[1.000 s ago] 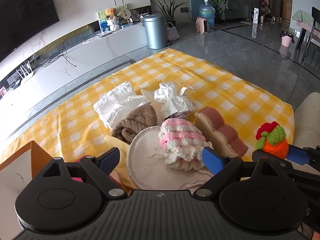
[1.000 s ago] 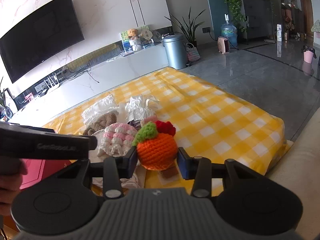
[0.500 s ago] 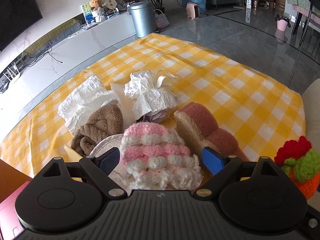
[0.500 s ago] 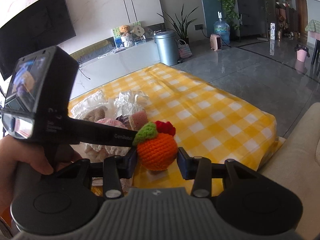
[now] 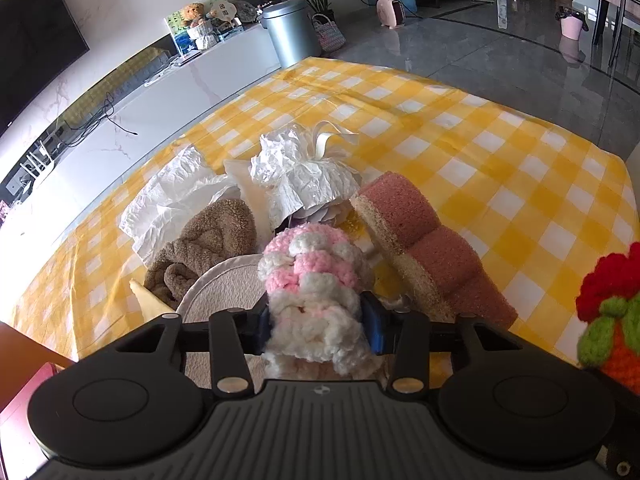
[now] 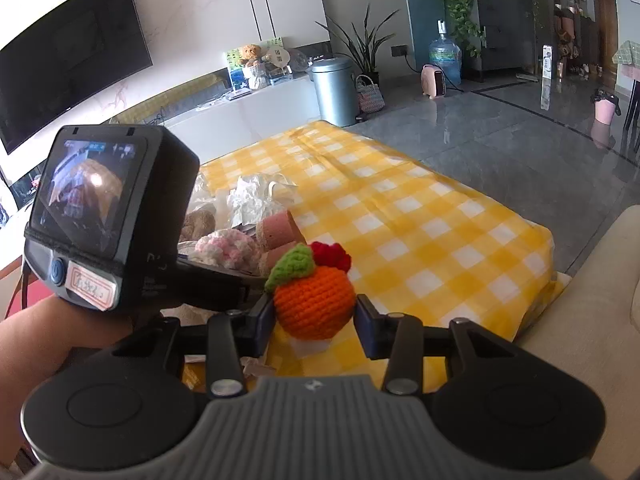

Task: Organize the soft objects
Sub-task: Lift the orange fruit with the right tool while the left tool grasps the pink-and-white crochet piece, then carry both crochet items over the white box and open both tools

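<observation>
My left gripper (image 5: 318,322) is shut on a pink and white crocheted piece (image 5: 314,276), which lies on a round beige pad (image 5: 224,292) in a pile of soft things on the yellow checked cloth (image 5: 500,168). The pile holds a brown towel (image 5: 208,240), white crumpled paper (image 5: 298,172), a white tissue pack (image 5: 172,196) and a pink sponge (image 5: 424,240). My right gripper (image 6: 316,314) is shut on an orange crocheted fruit (image 6: 314,300) with a green leaf and red top, held above the cloth's near edge. The fruit also shows in the left wrist view (image 5: 612,320).
The left gripper's camera body (image 6: 108,216) and the hand holding it fill the left of the right wrist view. A red box (image 5: 24,388) sits at the near left. A beige sofa (image 6: 592,320) lies at the right. A white TV bench (image 5: 160,100) and a grey bin (image 5: 290,30) stand beyond the table.
My left gripper moved forward and down onto the pile and closed on the pink and white crocheted piece. My right gripper kept its hold on the orange fruit and barely moved.
</observation>
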A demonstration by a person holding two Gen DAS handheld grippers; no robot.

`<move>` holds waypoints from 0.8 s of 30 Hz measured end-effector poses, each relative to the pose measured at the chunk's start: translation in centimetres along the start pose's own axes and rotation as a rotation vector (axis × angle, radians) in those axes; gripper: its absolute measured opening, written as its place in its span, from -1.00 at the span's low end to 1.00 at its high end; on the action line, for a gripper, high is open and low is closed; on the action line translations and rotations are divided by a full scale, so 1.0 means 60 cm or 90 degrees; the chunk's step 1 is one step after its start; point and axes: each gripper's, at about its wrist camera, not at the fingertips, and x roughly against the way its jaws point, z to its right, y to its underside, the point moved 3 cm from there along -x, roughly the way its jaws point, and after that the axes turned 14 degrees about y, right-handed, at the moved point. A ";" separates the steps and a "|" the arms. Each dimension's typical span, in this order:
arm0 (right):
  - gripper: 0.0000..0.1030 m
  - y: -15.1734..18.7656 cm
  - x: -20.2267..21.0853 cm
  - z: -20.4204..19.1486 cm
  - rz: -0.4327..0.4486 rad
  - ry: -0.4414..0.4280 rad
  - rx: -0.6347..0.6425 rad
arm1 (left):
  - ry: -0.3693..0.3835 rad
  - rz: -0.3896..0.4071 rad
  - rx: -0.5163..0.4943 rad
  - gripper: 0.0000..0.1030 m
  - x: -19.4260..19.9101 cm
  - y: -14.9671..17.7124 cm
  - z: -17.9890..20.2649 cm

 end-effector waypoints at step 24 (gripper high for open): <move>-0.17 -0.010 0.054 -0.042 0.062 -0.073 0.036 | 0.074 0.227 0.214 -0.14 0.352 0.083 -0.153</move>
